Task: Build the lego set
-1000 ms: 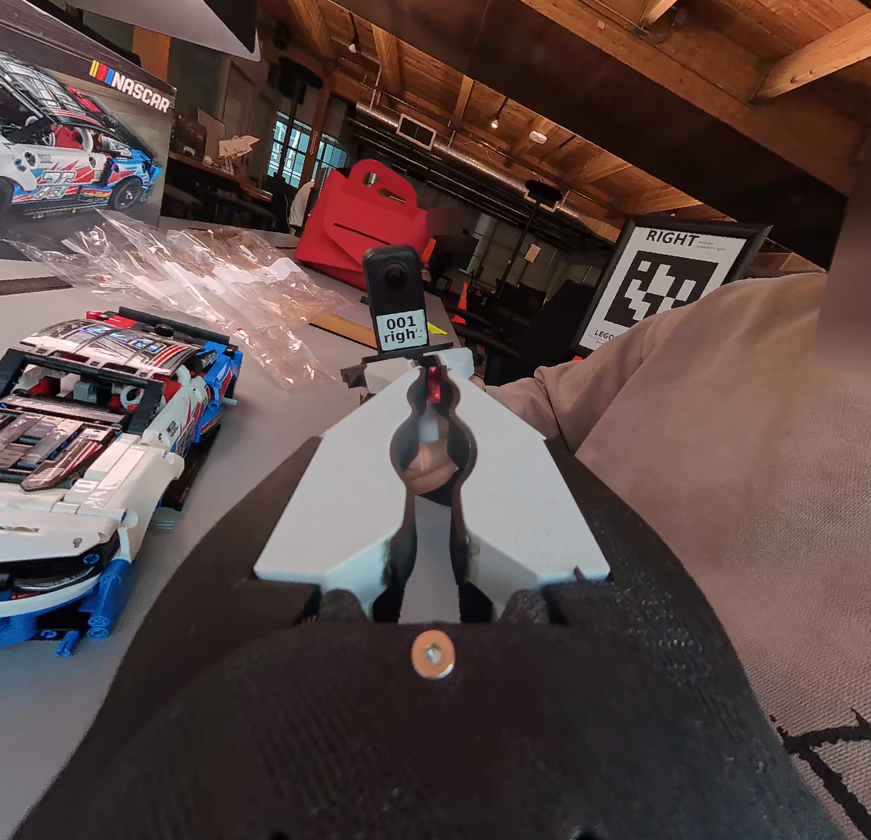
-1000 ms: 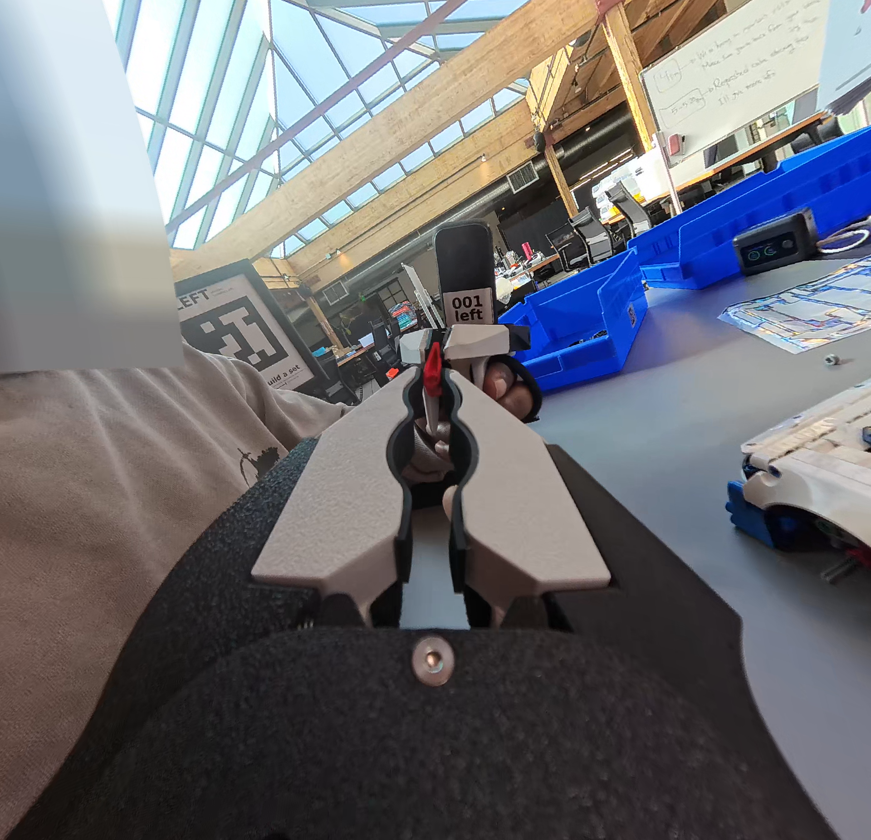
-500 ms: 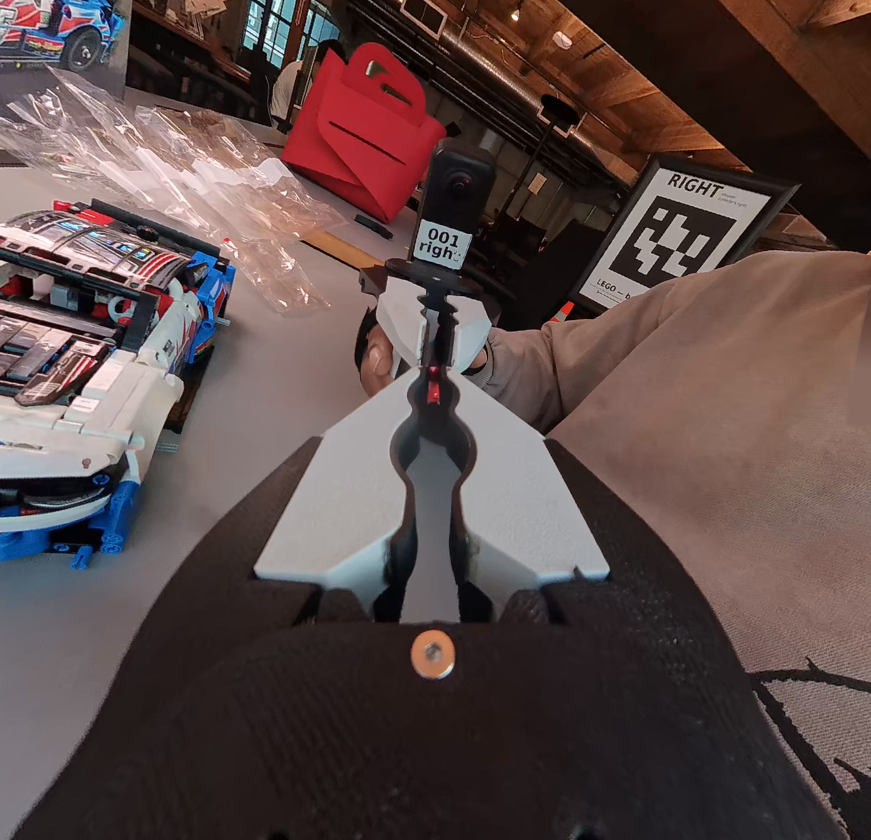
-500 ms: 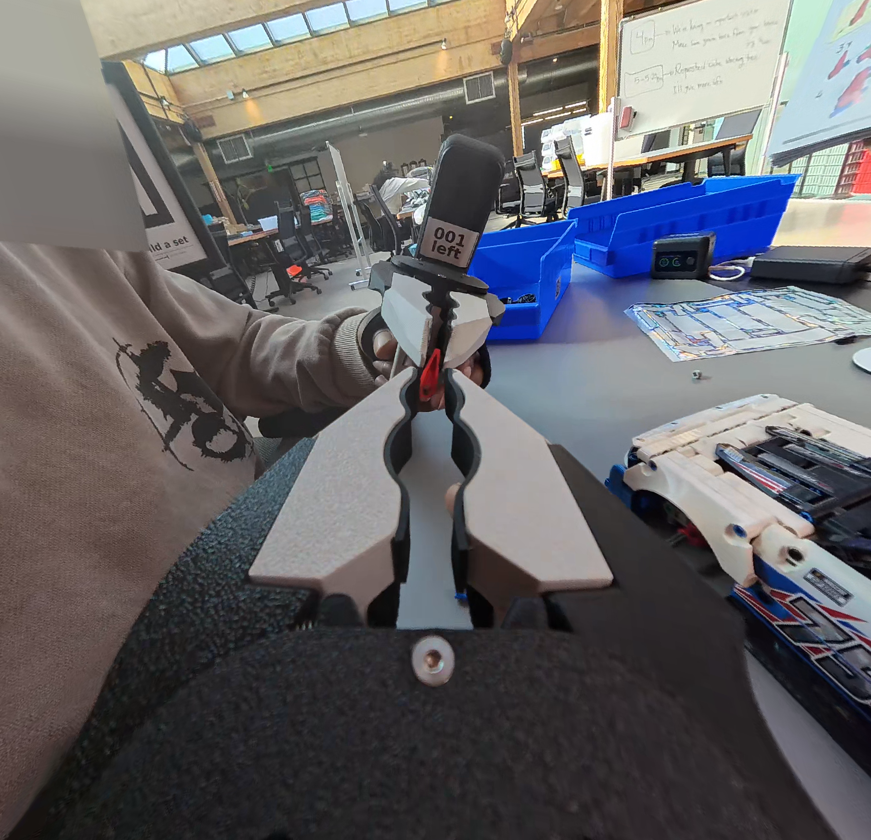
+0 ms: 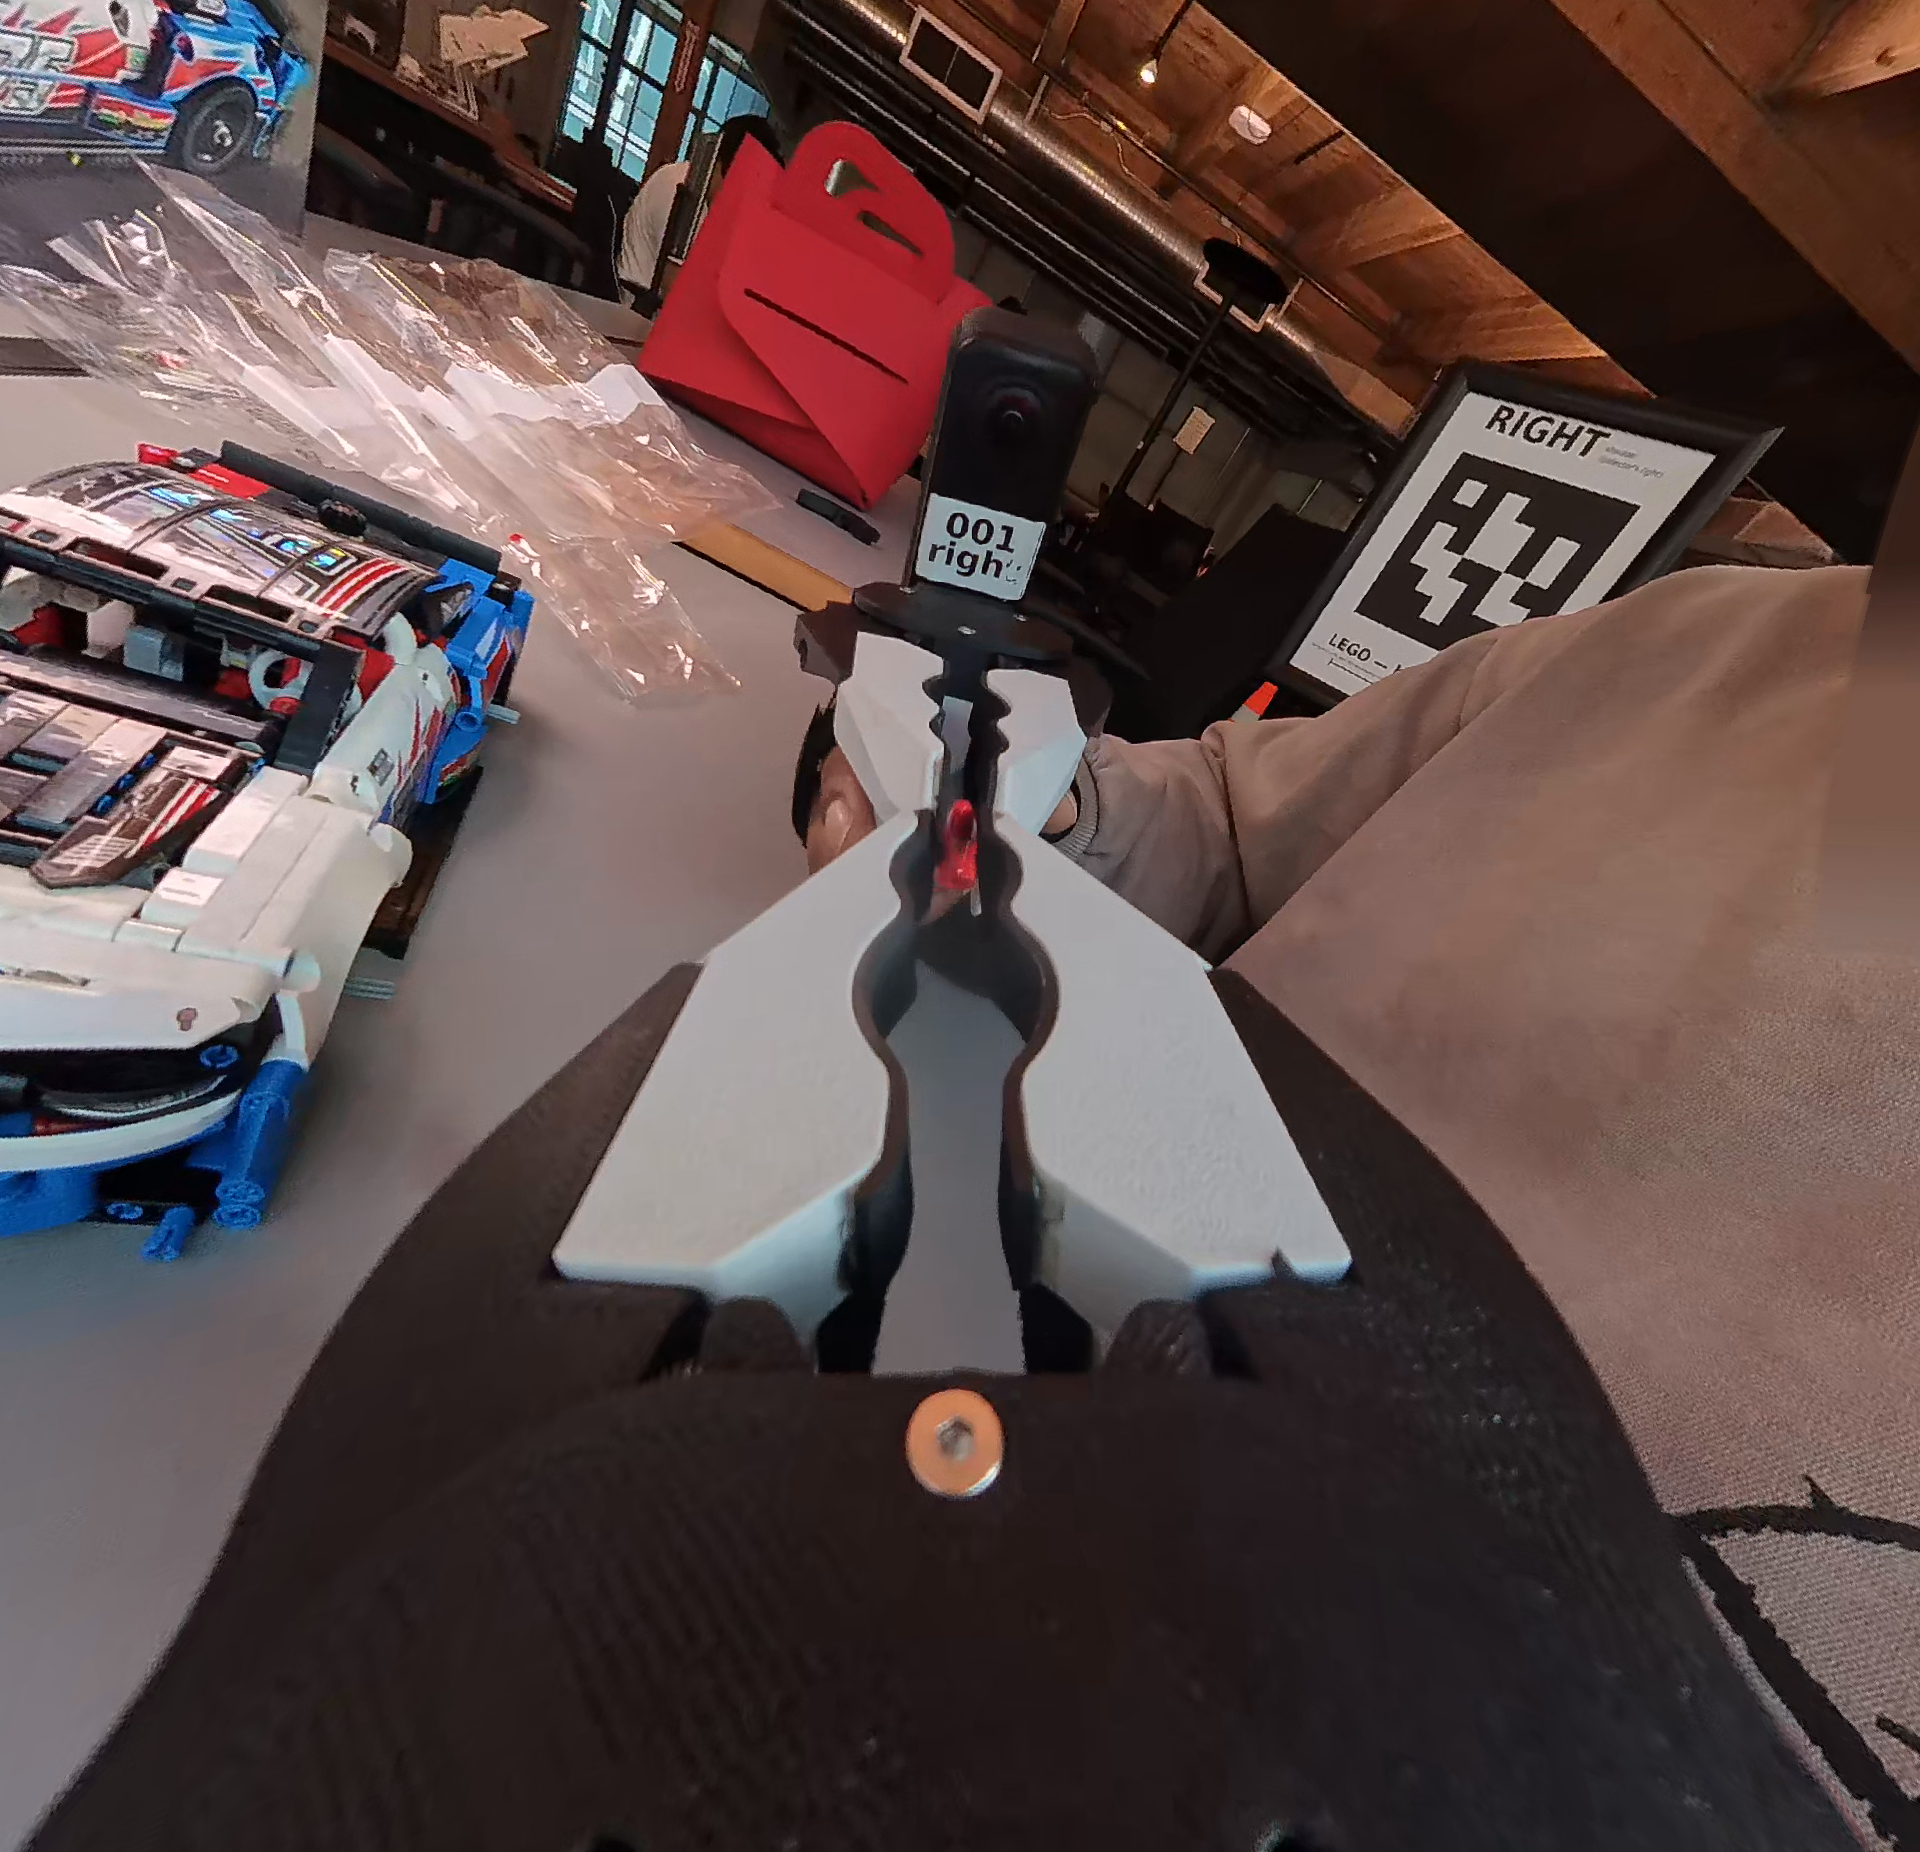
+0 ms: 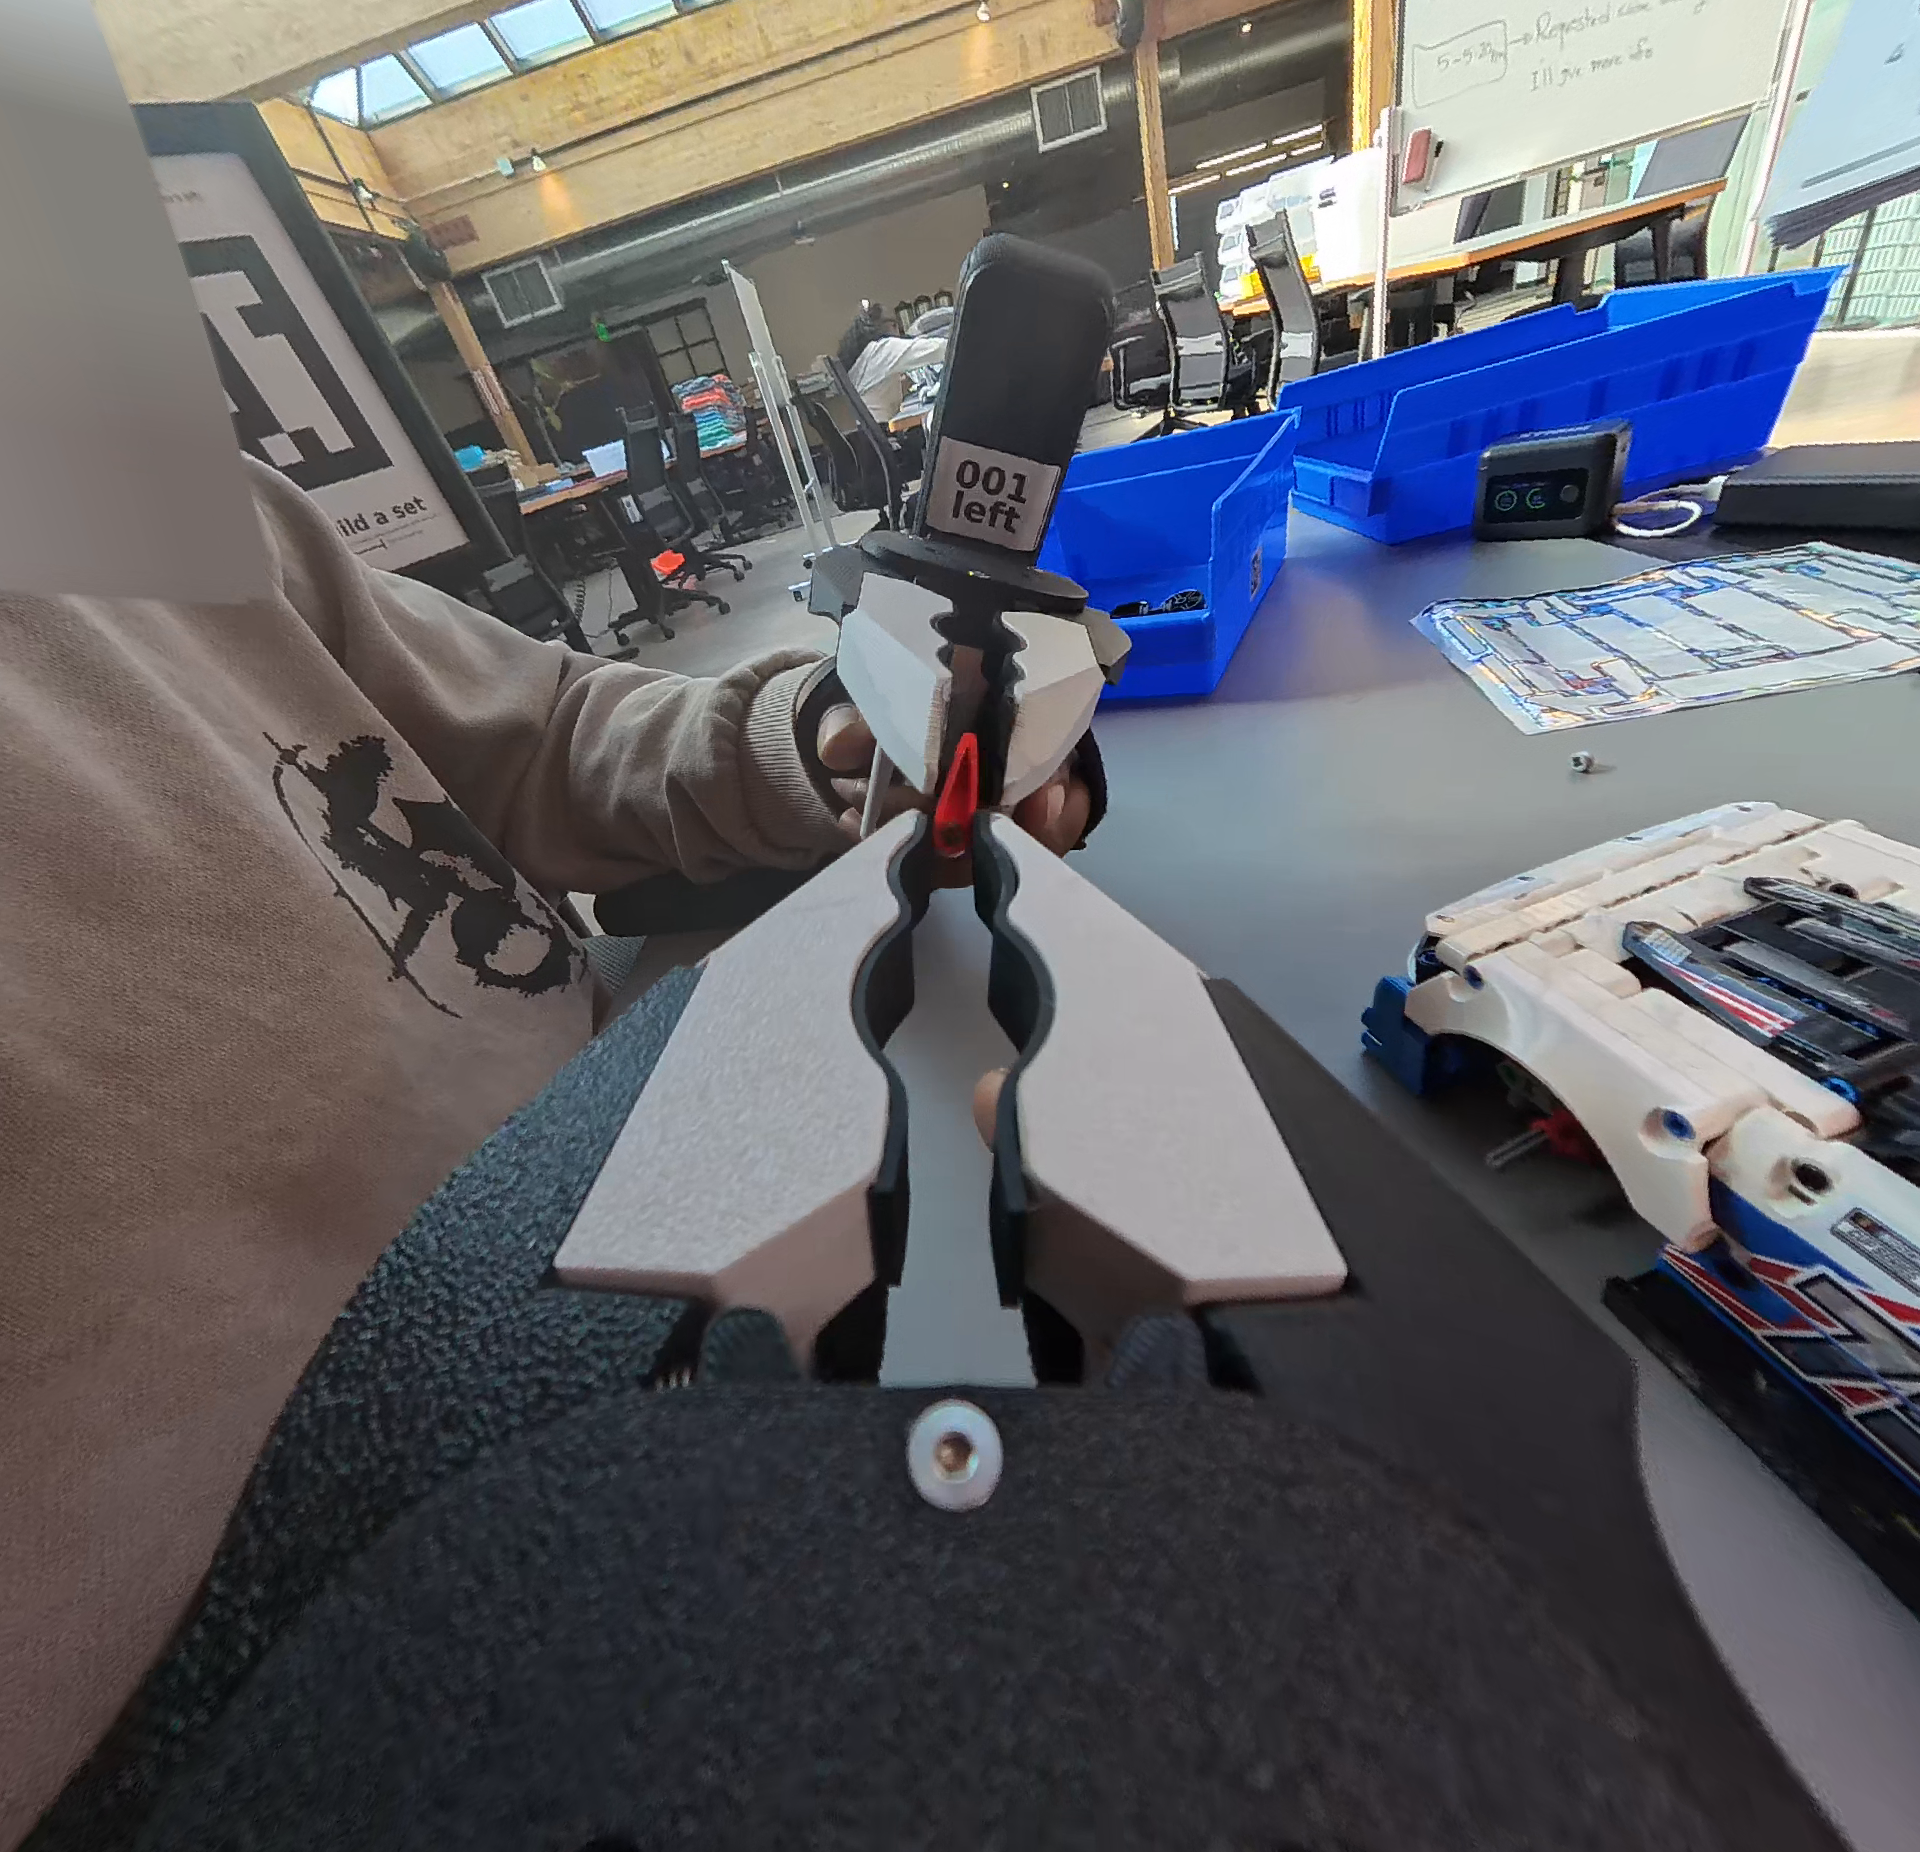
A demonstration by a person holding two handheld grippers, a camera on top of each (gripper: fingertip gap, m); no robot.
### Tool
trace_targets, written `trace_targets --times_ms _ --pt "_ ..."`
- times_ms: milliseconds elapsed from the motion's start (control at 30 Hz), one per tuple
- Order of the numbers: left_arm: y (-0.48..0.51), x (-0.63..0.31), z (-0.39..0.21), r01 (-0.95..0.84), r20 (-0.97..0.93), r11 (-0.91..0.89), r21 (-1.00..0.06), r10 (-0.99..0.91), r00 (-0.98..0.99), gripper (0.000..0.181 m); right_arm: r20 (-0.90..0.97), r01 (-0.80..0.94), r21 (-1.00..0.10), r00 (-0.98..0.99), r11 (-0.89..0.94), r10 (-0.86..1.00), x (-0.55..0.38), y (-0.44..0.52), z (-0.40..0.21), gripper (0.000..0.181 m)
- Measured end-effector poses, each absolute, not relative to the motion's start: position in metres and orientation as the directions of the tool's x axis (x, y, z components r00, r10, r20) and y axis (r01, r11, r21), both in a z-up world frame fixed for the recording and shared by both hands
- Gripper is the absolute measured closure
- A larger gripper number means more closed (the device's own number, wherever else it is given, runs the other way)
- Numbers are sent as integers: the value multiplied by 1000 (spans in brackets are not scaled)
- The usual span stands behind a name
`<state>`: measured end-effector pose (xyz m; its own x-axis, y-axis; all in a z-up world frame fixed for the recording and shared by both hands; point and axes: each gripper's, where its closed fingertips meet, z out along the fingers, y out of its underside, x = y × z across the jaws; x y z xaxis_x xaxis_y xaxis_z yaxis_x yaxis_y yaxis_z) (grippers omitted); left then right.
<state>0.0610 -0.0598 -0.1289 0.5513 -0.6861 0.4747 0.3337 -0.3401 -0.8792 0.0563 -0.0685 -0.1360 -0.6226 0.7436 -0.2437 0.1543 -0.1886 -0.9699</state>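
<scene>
Holding small red piece [image 5: 954, 846] tip to tip, my left gripper [image 5: 951, 852] and right gripper [image 6: 954, 828] both clenching it above table [image 5: 623, 867]; car [image 5: 208, 763] looking nearly built (piece awaiting fitting)

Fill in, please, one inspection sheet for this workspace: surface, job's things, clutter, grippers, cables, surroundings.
Surface: grey table.
Job's things: toy car, largely built, on the table; small red piece between the two grippers.
Clutter: clear bags, red box, blue bins, printed sheet, small nut, black device.
Grippers: left gripper and right gripper meet tip to tip; jaws nearly closed around the red piece; which one grips it is unclear.
Cables: white cord beside the black device.
Surroundings: framed sign, whiteboard, office chairs, wooden beams.
</scene>
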Motion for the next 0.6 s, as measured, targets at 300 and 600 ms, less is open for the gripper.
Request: trace_targets --times_ms 300,600 --pt "-66 66 -169 -63 218 -350 -935 -705 675 178 -97 306 -943 -620 127 779 63 -63 -176 172" --pt "-82 78 -250 -484 20 -411 -773 -777 629 177 -18 541 -718 -644 438 765 91 -59 -243 164"
